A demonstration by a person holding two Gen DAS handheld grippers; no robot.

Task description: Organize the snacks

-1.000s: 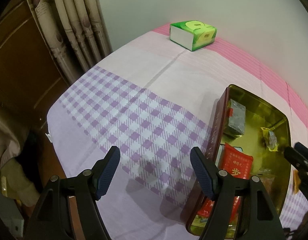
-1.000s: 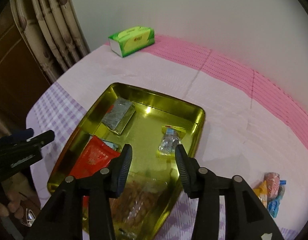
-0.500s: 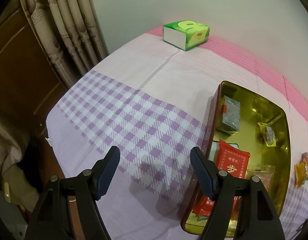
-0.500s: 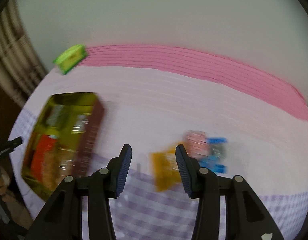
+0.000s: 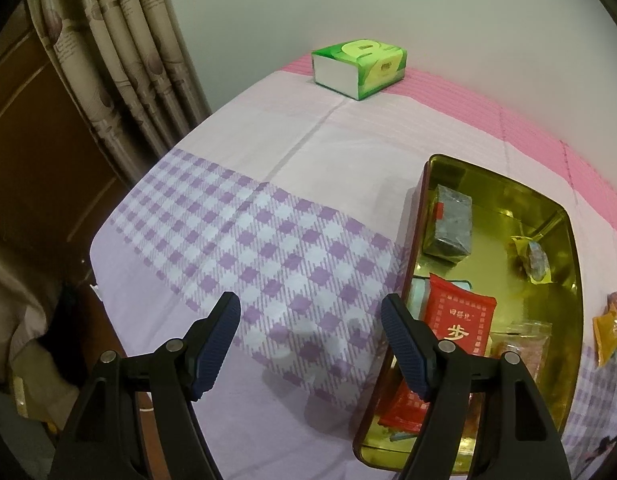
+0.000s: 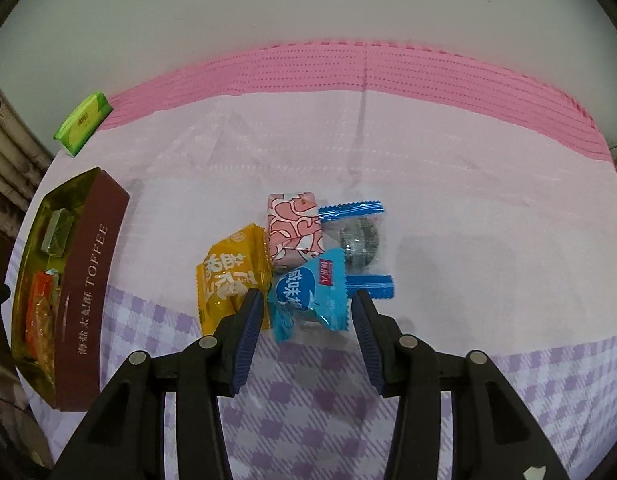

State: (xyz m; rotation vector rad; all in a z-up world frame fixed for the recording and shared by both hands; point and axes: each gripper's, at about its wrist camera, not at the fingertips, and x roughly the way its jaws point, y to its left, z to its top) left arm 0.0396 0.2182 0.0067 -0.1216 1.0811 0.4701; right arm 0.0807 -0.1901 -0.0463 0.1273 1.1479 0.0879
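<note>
A gold tin (image 5: 564,216) with a brown outer wall (image 6: 96,264) lies on the cloth and holds a red packet (image 5: 460,316), a grey-green packet (image 5: 448,228), a small yellow-wrapped sweet (image 5: 534,256) and a clear bag (image 5: 520,340). Right of the tin lie loose snacks: a yellow packet (image 6: 228,276), a pink patterned one (image 6: 294,232), a clear pack with blue ends (image 6: 358,240) and a light blue packet (image 6: 308,280). My right gripper (image 6: 307,300) hangs open just over the light blue packet, one fingertip on each side, not pressing. My left gripper (image 5: 308,304) stands open and empty over the checked cloth, left of the tin.
A green tissue pack (image 5: 358,68) sits at the far corner by the wall. A curtain (image 5: 120,60) and wooden furniture stand past the table's left edge. Pink and purple-checked cloth covers the table.
My right gripper swung from above the tin rightward and down to the loose snacks, with its jaws unchanged. It has left the left wrist view. My left gripper has hardly moved.
</note>
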